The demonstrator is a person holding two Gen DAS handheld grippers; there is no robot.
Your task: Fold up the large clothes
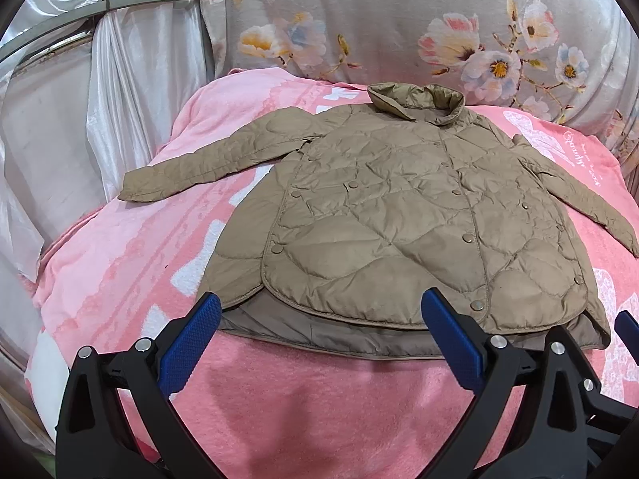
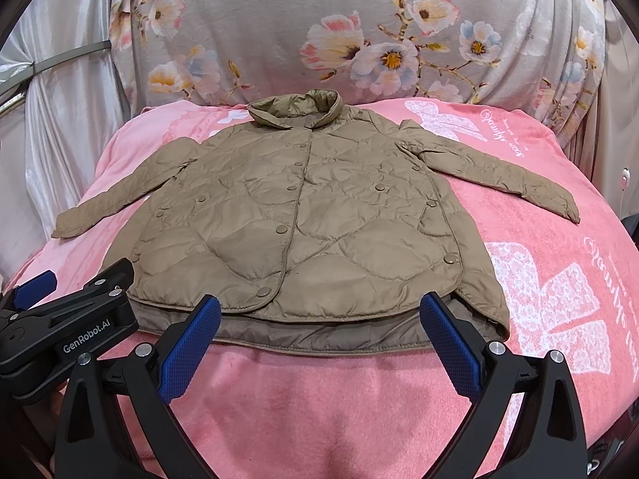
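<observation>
The jacket (image 2: pixel 303 215) is laid flat on the blanket (image 2: pixel 559 279), front side up. Relative to the jacket: the collar (image 2: pixel 295 109) is at the far end, the hem at the near edge. One sleeve (image 2: pixel 108 203) is extended to the left, the other sleeve (image 2: pixel 499 171) to the right, both on the blanket. The floral cloth (image 2: pixel 339 32) is draped behind the collar. The curtain (image 1: pixel 80 119) is hung to the far left.
</observation>
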